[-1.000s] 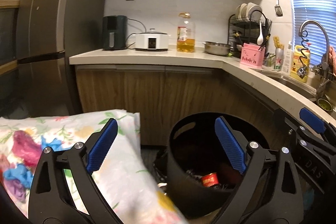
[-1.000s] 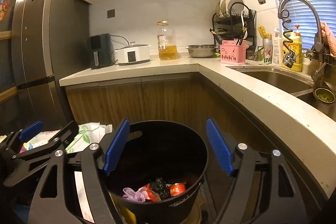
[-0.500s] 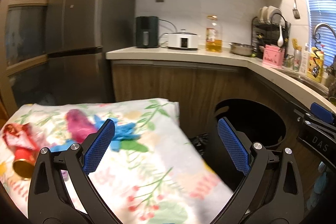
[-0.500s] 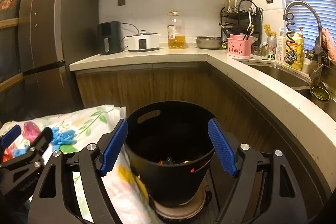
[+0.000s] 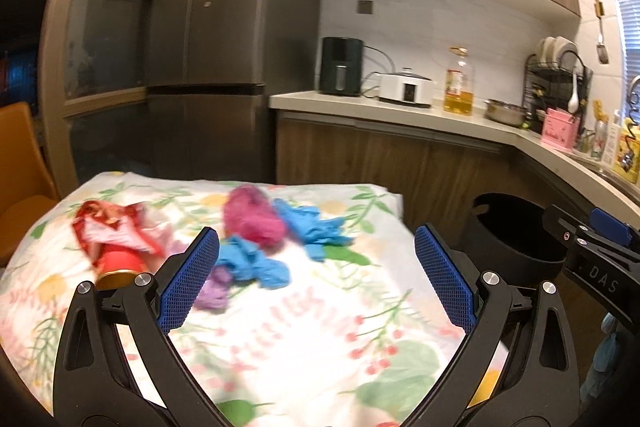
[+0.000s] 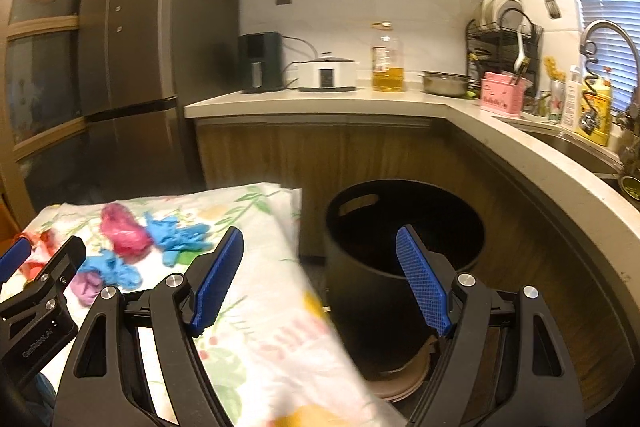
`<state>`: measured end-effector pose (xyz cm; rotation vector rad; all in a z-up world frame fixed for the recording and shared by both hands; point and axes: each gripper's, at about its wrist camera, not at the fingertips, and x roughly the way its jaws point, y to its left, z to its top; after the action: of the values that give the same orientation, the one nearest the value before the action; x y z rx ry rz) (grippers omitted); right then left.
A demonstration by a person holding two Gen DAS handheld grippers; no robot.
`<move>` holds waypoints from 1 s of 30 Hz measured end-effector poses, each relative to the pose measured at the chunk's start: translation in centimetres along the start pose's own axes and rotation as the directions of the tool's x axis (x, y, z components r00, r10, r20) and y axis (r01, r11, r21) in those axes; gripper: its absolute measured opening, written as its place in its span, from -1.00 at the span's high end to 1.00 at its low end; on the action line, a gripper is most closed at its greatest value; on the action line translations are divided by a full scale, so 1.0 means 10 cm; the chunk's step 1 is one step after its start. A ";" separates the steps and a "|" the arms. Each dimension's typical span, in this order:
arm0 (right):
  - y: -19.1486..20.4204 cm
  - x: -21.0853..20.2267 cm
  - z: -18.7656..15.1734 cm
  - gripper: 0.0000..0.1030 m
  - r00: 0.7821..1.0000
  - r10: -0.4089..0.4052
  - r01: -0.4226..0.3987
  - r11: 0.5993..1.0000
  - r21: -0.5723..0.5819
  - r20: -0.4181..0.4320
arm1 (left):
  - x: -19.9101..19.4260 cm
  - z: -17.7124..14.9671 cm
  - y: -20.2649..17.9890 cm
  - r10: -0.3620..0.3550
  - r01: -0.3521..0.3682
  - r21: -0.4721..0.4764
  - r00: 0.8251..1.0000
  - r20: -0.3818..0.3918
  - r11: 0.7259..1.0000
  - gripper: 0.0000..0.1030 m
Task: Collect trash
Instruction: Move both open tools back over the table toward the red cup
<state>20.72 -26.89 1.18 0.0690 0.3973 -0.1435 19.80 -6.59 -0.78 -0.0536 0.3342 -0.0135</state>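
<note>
Trash is lying scattered on the floral cloth (image 5: 320, 327): a pink crumpled bag (image 5: 252, 219), blue gloves (image 5: 310, 227) just right of it, a red can with wrapper (image 5: 114, 247) at the left, a purple scrap (image 5: 214, 291) nearer. A black bin (image 6: 400, 247) is standing on the floor to the right, by the wooden cabinets (image 6: 320, 155). Left gripper (image 5: 316, 279) is hovering over the cloth, jaws apart and holding nothing; right gripper (image 6: 320, 279) is gaping likewise between cloth and bin.

A steel fridge (image 5: 208, 39) stands left of the counter (image 6: 320, 105) bearing an oil bottle (image 6: 387, 59).
</note>
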 end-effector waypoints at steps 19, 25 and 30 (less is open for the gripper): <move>0.93 0.38 -0.27 -0.49 0.985 0.165 -0.168 0.984 -0.053 -0.058 | -0.07 -0.30 1.00 0.170 -0.171 -0.092 0.985 -0.017 0.981 -0.88; 1.21 0.57 -0.38 -0.49 0.969 0.234 -0.239 0.969 -0.068 -0.073 | -0.08 -0.36 1.25 0.213 -0.213 -0.117 0.977 -0.011 0.970 -0.88; 1.57 0.74 -0.47 -0.49 0.947 0.306 -0.314 0.945 -0.088 -0.092 | -0.08 -0.41 1.50 0.256 -0.256 -0.141 0.967 -0.021 0.956 -0.87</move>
<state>28.03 -11.89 -5.45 0.0361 0.4648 0.1920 17.81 8.23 -5.21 -0.1518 0.3426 0.2677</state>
